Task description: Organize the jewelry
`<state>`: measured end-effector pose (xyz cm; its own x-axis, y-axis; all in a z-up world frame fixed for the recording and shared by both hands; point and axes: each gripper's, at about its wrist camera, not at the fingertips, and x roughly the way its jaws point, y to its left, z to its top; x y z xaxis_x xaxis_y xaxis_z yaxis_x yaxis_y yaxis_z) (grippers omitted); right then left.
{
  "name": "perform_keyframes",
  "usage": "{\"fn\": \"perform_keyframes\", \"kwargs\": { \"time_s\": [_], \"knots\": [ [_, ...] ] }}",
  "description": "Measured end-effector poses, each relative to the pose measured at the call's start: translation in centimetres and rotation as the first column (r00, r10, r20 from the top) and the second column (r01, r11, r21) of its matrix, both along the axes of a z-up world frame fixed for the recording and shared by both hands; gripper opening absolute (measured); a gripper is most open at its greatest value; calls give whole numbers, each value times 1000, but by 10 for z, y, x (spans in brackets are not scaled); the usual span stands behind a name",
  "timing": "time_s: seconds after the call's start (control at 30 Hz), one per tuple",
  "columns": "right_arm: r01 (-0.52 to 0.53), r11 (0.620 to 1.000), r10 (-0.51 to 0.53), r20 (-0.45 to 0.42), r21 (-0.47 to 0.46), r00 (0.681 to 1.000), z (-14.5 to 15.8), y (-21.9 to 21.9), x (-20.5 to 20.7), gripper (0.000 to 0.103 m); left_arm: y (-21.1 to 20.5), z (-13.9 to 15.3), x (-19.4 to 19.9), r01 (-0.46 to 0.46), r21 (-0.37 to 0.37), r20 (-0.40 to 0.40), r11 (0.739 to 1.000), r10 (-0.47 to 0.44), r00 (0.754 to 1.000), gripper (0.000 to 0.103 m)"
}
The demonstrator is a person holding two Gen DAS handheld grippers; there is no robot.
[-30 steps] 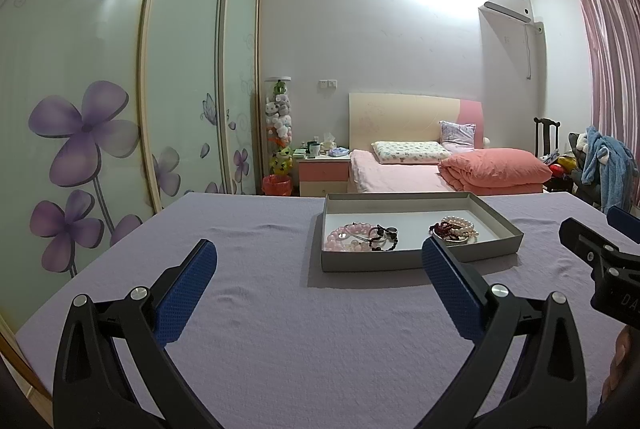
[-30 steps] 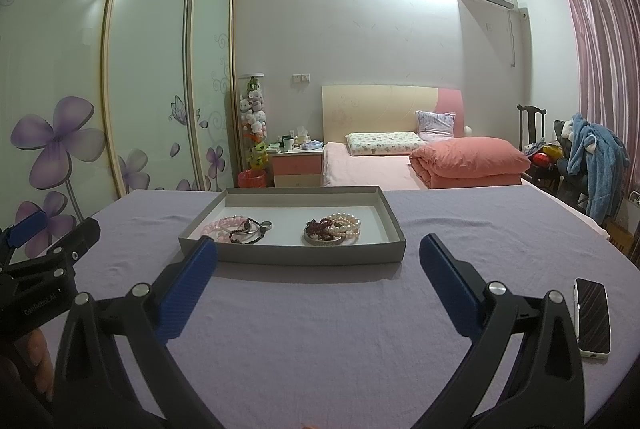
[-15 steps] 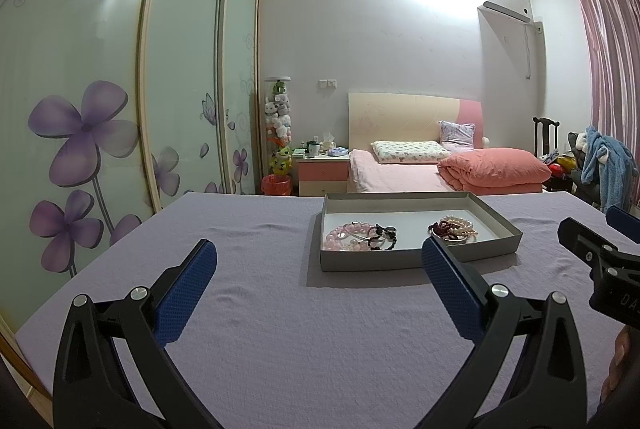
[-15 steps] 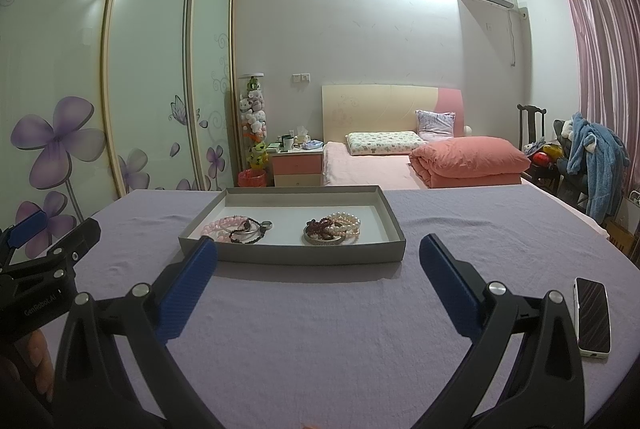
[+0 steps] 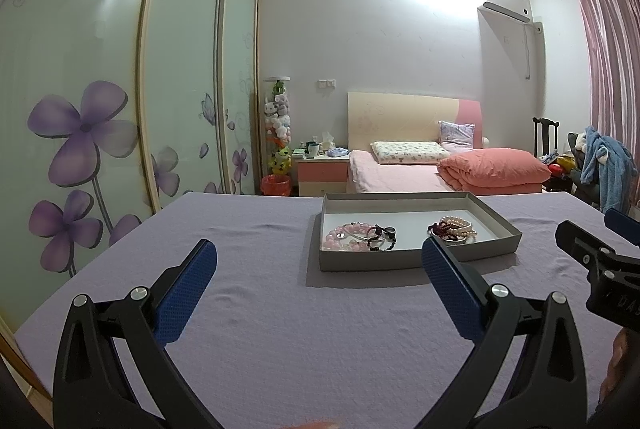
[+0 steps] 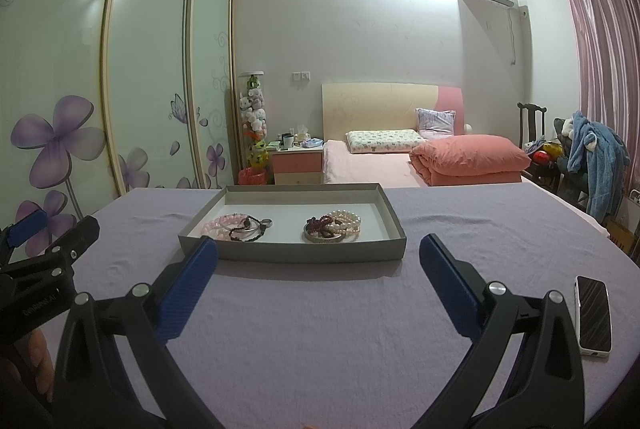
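Note:
A shallow grey tray [image 5: 404,261] [image 6: 296,254] rests on the lilac tablecloth ahead of both grippers. Its left half holds pink bead bracelets with a dark bracelet and a silver ring [image 5: 362,236] [image 6: 238,226]. Its right half holds pearl bracelets with a dark red one [image 5: 454,228] [image 6: 333,226]. My left gripper [image 5: 319,271] is open and empty, short of the tray's near wall and to its left. My right gripper [image 6: 318,265] is open and empty, just in front of the tray's near wall. Each gripper shows at the edge of the other's view.
A smartphone [image 6: 595,314] lies on the cloth at the right. Beyond the table stand a bed with a pink quilt [image 6: 468,159], a pink nightstand [image 5: 322,175], flowered wardrobe doors [image 5: 92,133] on the left and a chair with blue clothes [image 6: 596,157].

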<state>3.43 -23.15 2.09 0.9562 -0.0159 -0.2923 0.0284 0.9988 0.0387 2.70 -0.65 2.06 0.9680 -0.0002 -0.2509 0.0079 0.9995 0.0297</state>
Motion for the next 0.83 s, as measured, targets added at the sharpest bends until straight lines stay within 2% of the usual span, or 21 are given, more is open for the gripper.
{"fn": "perform_keyframes", "kwargs": {
  "time_s": [0.83],
  "knots": [
    [0, 1000, 0, -4, 3, 1000, -3, 1, 0, 99, 3, 4, 2, -4, -7, 0, 1000, 4, 1000, 101]
  ]
}}
